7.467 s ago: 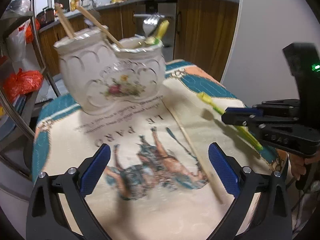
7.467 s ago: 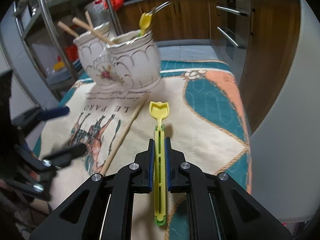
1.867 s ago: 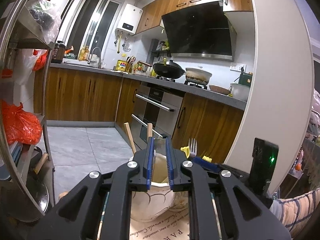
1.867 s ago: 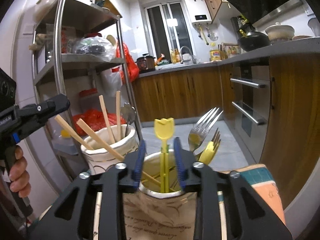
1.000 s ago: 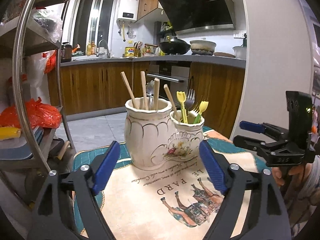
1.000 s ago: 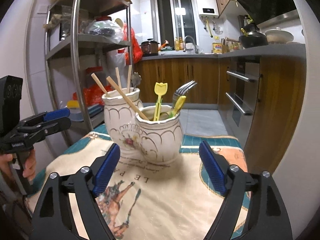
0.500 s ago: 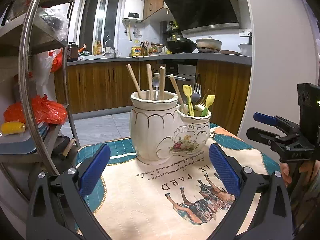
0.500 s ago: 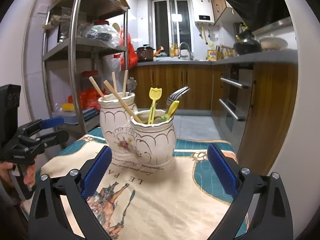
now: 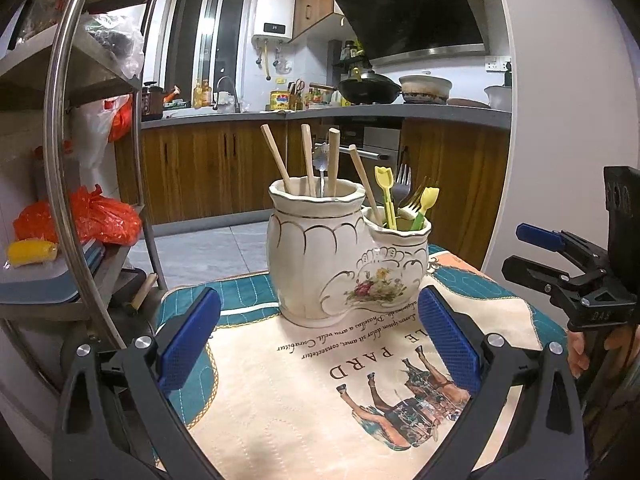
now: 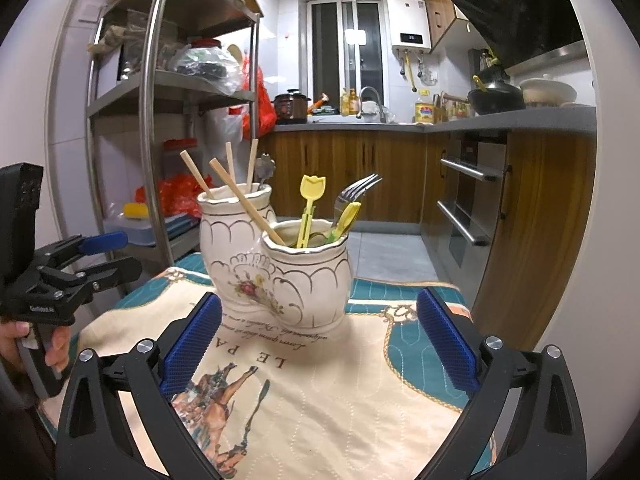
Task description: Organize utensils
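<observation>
Showing, left wrist view: left gripper (image 9: 318, 342) gaping wide at the bottom of the frame, nothing lying between its blue pads (image 9: 188, 338).
Standing, centre of frame: twin-cup ceramic holder (image 9: 344, 258) sitting upright on the printed cloth (image 9: 304, 396), just beyond the open jaws, not touching them.
Filling the taller cup: wooden chopsticks (image 9: 306, 160) and a spoon poking up, leaning slightly.
Filling the lower cup: yellow tulip pick (image 9: 385, 194) and forks (image 9: 402, 182), long axes running near upright.
Waiting at right edge: right gripper (image 9: 540, 258) hanging beside the cloth, spread apart, gripping nothing.

Showing, right wrist view: right gripper (image 10: 318, 338) spreading fully at the bottom, jaws having just been widening, nothing sitting between them.
Standing, centre of frame: holder straight ahead, lower cup nearer this side, so right hand lying closer to it.
Hovering at left edge: left gripper (image 10: 104, 256), a hand (image 10: 56, 346) wrapping its handle.
Remaining on cloth: nothing loose showing; sorting looking finished.
</observation>
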A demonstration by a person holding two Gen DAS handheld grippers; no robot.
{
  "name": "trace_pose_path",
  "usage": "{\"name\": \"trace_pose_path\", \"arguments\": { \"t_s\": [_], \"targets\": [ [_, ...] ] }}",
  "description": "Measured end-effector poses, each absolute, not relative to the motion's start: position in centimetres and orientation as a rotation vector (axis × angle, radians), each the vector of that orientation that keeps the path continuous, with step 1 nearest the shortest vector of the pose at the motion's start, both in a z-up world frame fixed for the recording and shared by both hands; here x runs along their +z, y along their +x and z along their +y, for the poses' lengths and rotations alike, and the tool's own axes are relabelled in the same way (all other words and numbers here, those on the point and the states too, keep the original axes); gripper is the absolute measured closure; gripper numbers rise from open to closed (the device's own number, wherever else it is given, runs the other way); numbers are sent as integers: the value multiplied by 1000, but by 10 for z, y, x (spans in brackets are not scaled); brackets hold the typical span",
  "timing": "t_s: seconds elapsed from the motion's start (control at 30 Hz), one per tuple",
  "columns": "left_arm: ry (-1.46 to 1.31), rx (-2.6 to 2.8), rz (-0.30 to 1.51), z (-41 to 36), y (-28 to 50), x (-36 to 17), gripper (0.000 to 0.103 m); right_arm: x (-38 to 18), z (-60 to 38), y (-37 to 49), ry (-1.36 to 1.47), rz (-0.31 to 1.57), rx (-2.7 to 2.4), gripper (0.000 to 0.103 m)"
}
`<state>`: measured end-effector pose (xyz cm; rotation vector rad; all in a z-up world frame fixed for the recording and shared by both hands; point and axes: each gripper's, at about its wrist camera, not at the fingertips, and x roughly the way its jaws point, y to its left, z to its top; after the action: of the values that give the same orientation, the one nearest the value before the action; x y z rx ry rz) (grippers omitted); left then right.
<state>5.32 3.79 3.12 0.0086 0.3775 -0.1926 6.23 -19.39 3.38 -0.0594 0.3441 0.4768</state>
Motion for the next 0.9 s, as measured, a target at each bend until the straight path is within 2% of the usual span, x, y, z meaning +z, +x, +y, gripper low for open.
{"name": "trace_pose_path", "arguments": {
  "t_s": [0.9],
  "targets": [
    [35, -177, 365, 36, 47, 35, 6, 35, -198, 60, -57, 338, 473, 6]
  ]
}}
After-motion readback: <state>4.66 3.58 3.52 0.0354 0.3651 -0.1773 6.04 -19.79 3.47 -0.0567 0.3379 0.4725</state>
